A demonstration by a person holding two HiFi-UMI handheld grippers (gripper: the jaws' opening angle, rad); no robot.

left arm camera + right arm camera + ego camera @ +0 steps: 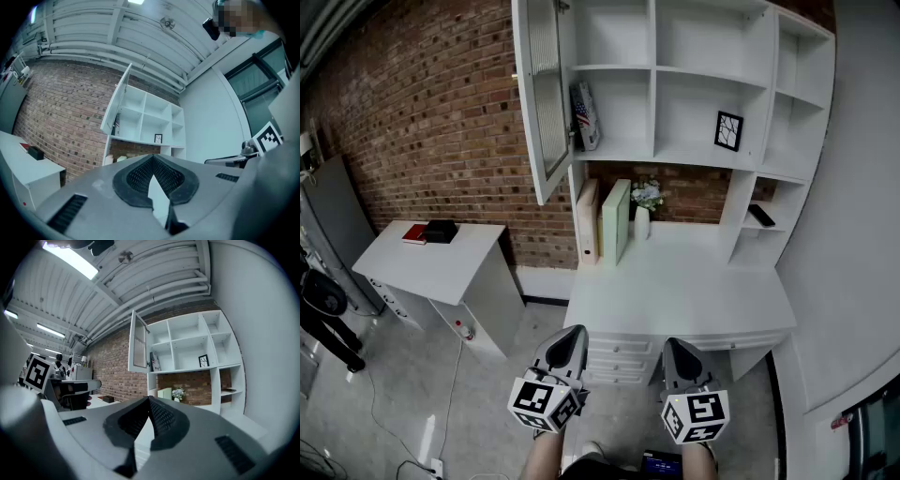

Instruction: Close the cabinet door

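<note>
Cabinet door point(542, 94), white-framed glass, upright, swung out twd camera; left gripper point(572, 335) & right gripper point(676, 346) jaws pressed together.

the cabinet door point(546, 103) is cut off by the head view's top edge.

Red brick wall point(422, 112), white desk point(675, 281), grey floor point(394, 394), white side table point(431, 267)

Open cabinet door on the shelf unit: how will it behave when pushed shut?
The cabinet door looks like a stiff white frame around a ribbed pane, so it likely swings as one piece without flexing. The pane may be glass, so fragile: push on the frame. It looks thin, so probably light and apt to slam.
</note>
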